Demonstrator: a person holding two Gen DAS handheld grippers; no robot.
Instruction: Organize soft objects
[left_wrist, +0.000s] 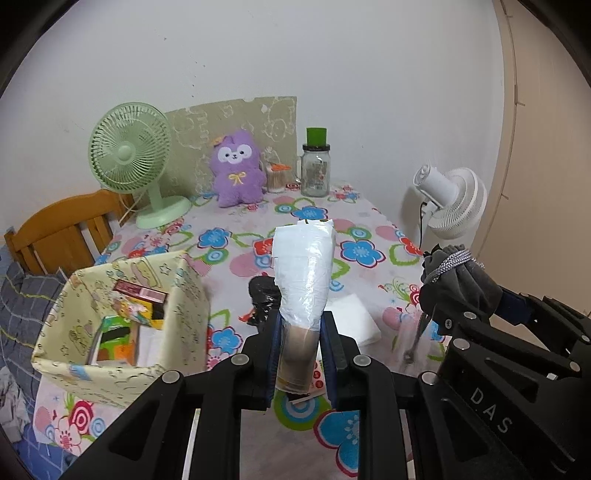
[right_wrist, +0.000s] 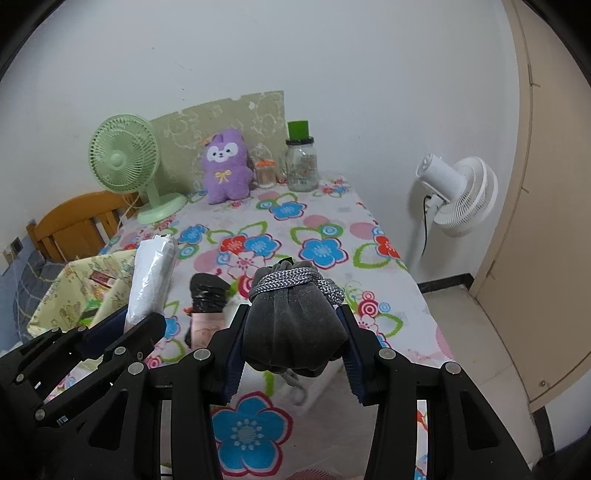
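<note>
My left gripper (left_wrist: 302, 316) is shut on a white plastic-wrapped pack (left_wrist: 303, 266), which stands upright above the flowered tablecloth (left_wrist: 354, 229). Beside it on the right, my right gripper (right_wrist: 291, 311) is shut on a grey velvet drawstring pouch (right_wrist: 293, 328) tied with silver cord. Both are held in the air over the near half of the table. A pale yellow patterned box (left_wrist: 110, 373) with packets inside sits at the left. On the cloth ahead lie a black wrapped item (right_wrist: 208, 291) and a white folded tissue (left_wrist: 354, 321). A purple plush toy (left_wrist: 236, 170) sits at the back.
At the back stand a green desk fan (left_wrist: 129, 155), a glass jar with a green lid (left_wrist: 316, 166) and a small swab container (left_wrist: 276, 179). A white fan (right_wrist: 458, 195) stands off the table's right edge. A wooden chair (left_wrist: 62, 229) is at the left.
</note>
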